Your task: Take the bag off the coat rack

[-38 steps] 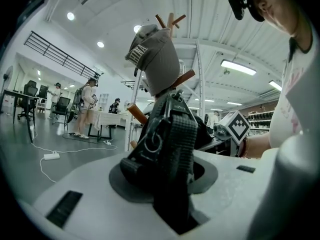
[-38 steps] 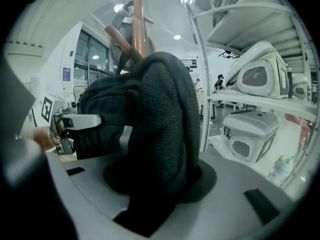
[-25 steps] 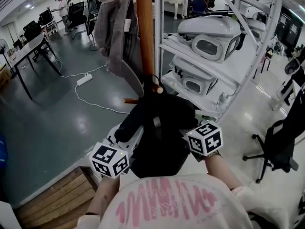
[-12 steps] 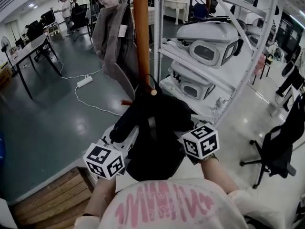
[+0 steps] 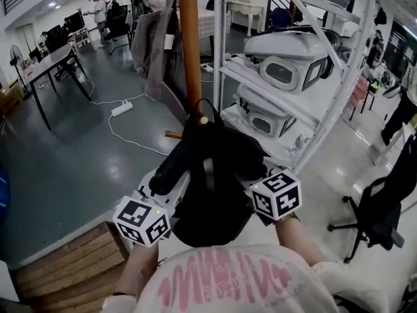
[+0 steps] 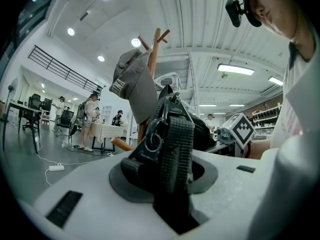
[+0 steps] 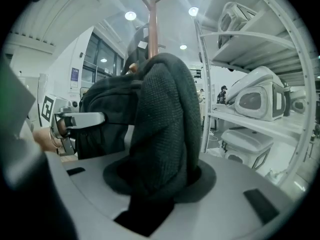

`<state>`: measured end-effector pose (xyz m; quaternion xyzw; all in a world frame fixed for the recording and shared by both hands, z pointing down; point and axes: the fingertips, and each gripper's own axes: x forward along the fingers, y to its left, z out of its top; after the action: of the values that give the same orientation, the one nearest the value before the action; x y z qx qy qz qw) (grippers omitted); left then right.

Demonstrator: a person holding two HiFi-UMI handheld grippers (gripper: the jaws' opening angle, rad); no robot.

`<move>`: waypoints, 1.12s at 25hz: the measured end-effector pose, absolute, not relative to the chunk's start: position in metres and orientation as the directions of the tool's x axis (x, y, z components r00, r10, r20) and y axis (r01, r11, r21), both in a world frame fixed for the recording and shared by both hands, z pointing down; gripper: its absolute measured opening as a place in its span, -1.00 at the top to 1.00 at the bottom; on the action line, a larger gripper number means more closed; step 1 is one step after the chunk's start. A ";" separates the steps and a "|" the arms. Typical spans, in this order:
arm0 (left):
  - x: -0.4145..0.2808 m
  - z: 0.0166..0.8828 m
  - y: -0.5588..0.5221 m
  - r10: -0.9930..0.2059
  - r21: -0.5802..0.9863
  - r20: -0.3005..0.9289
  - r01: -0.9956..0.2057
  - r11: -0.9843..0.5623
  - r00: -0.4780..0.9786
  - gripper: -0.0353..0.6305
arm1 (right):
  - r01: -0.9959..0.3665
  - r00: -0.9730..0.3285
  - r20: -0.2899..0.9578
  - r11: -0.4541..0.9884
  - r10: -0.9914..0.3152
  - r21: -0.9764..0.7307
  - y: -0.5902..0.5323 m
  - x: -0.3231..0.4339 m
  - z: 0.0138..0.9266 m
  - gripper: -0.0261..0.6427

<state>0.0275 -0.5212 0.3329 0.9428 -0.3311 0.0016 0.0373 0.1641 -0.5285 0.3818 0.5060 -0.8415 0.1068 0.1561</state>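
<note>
One black bag [image 5: 212, 175] hung low against the wooden pole of the coat rack [image 5: 189, 44]. Its thin top loop passed round a short peg [image 5: 203, 119], and what the bag held could not be seen.

Two tongs had hold of it. The left tongs [image 6: 172, 181] were clamped on a ribbed webbing strap [image 6: 177, 149] of the bag, beside a metal ring [image 6: 152, 143]. The right tongs [image 7: 152, 189] were clamped on a thick, knit-textured fold of the same bag. In the head view they sat on either side of the bag's lower half, with one marker cube [image 5: 142, 219] on the left tongs and a second marker cube [image 5: 277, 195] on the right tongs.

Higher on the rack hung one grey coat [image 5: 158, 47], apart from the bag.

Just right of the pole stood a white shelf unit [image 5: 217, 38], the one open holder in sight. The head view showed two white housings with oval windows on it, one white housing [image 5: 287, 57] on an upper shelf and another [image 5: 267, 115] on the shelf below. The right gripper view showed a third housing [image 7: 235, 16] on a shelf above those.

On the grey floor [image 5: 65, 155] lay one power strip [image 5: 122, 108] with its white cable. Beyond it stood one dark-legged counter [image 5: 45, 60].
</note>
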 end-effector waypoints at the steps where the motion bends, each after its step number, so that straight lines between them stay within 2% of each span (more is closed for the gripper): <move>1: 0.028 0.331 -0.517 -0.628 0.068 0.027 -0.628 -0.775 0.778 0.53 | -0.882 -0.443 0.371 0.470 -0.816 -0.021 -0.525 0.165 0.380 0.45; 28: 0.042 0.313 -0.451 -0.687 0.011 -0.002 -0.687 -0.727 0.727 0.53 | -0.848 -0.507 0.313 0.529 -0.803 -0.019 -0.468 0.179 0.365 0.44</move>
<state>0.0423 -0.4510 0.3125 0.9292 -0.3695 -0.0031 0.0045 0.1790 -0.4684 0.3654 0.4777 -0.8640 0.0851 0.1343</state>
